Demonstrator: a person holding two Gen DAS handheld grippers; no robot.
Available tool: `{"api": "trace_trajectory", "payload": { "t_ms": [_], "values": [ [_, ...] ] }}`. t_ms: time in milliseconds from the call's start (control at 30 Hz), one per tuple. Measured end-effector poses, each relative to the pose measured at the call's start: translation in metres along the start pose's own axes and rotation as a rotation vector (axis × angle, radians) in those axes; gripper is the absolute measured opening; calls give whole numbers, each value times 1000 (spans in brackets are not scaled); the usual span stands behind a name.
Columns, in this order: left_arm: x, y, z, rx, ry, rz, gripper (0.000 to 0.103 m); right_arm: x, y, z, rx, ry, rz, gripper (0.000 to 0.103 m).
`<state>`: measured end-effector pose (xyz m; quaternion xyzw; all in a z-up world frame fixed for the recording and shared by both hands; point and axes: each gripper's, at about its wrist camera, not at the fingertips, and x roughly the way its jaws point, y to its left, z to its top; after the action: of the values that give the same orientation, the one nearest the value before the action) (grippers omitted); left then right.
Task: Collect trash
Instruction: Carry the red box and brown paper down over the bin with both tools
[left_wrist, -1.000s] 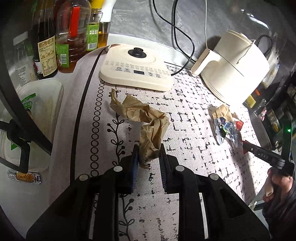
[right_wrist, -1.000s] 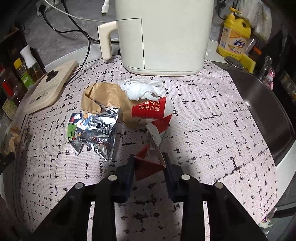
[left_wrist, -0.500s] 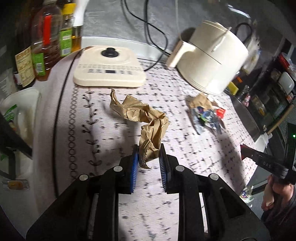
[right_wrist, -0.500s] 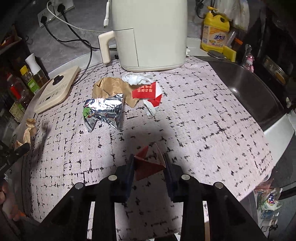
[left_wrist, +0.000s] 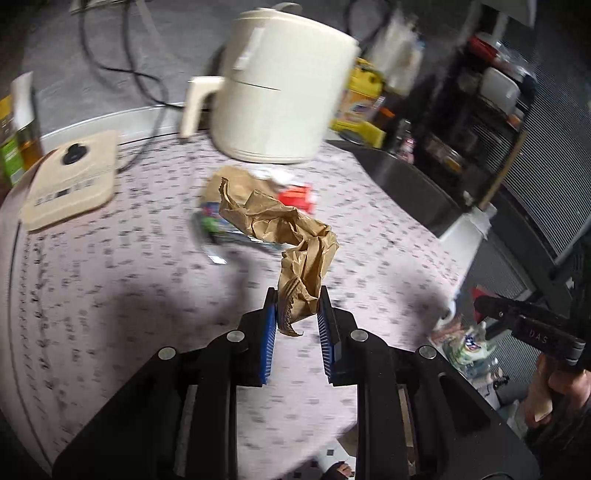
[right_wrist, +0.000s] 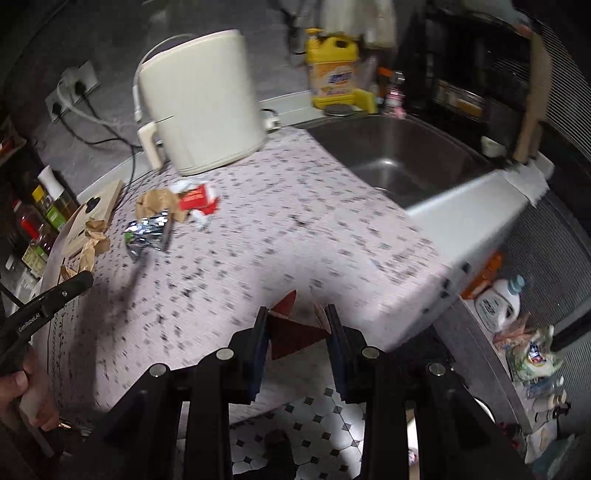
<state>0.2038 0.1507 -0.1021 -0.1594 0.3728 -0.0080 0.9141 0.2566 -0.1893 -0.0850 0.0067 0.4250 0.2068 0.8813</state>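
Your left hand-held gripper (left_wrist: 297, 310) is closed on the tail of the crumpled brown paper (left_wrist: 291, 236), which hangs clear of the surface (left_wrist: 110, 280) in front of the cream air fryer (left_wrist: 280, 85), presumably so you can carry it off. Your right hand-held gripper (right_wrist: 297, 328) pinches a red carton scrap (right_wrist: 295, 330) out past the surface's edge. A foil wrapper (right_wrist: 149, 234) and a red-and-white carton (right_wrist: 197, 199) remain just in front of the fryer. "GenRobot.AI" is printed on the left gripper's body; the carton's writing is too blurred to read.
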Motion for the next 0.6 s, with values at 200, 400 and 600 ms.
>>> {"api": "trace_trajectory", "payload": {
  "t_ms": [200,400,600],
  "values": [
    [14,-92,-26,59,48,-85,21,-38,-91,-43,92,6,-42,30],
    [20,-166,-60,118,99,-135,21,-70,-160,-87,156,9,-67,30],
    [29,-224,-92,160,146,-176,21,-94,-215,-125,194,21,-84,30]
  ]
}}
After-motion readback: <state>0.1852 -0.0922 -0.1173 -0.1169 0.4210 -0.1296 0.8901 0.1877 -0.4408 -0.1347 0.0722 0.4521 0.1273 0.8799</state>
